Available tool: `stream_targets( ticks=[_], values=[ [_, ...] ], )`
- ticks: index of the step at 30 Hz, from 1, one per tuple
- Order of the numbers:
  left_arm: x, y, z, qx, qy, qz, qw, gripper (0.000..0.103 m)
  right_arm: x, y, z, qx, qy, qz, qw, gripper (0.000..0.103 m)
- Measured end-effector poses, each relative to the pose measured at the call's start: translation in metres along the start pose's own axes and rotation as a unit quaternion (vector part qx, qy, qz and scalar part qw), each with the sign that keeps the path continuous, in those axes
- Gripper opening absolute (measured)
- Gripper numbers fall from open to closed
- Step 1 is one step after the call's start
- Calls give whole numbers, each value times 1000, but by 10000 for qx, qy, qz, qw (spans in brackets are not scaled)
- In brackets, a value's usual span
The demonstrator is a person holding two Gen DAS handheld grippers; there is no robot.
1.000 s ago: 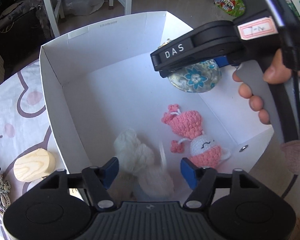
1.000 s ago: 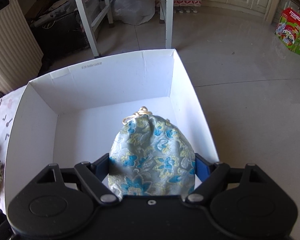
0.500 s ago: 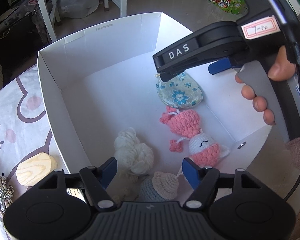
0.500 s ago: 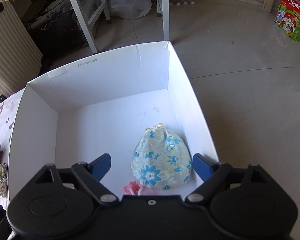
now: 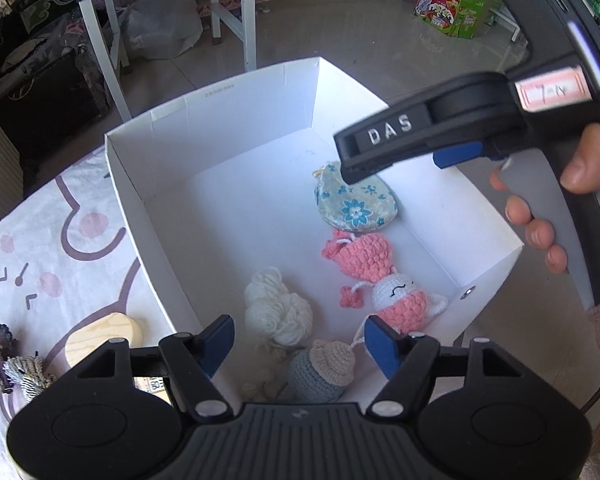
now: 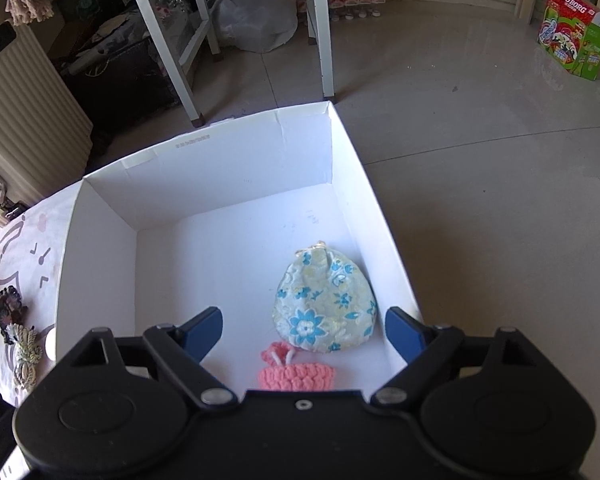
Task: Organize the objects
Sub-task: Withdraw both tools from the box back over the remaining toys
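Above the pouch, right gripper open, empty.

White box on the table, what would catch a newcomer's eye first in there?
Probably the white box itself, open-topped and filling both views, with the floral pouch lying flat near its right wall. Just nearer the cameras lies a pink crochet doll, beside a cream yarn bundle. The right gripper hangs over the pouch, open and empty.
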State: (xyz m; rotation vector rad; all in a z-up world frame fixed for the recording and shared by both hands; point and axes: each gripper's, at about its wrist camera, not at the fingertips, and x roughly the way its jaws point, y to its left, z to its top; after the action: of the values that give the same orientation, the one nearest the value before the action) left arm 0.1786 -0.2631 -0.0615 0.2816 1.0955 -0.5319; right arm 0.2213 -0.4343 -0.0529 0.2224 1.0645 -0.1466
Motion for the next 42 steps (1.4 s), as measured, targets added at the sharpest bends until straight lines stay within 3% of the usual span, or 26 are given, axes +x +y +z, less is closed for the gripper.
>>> stream_targets(
  ticks=[26, 42],
  values=[
    [-70, 37, -32, -525, -414, 64, 9977, 73, -107, 17, -59, -284, -650, -29, 9975, 89],
    [-91, 60, -49, -1046, -733, 185, 9916, 100, -125, 14, -95, -274, -931, -442, 9943, 103]
  ],
)
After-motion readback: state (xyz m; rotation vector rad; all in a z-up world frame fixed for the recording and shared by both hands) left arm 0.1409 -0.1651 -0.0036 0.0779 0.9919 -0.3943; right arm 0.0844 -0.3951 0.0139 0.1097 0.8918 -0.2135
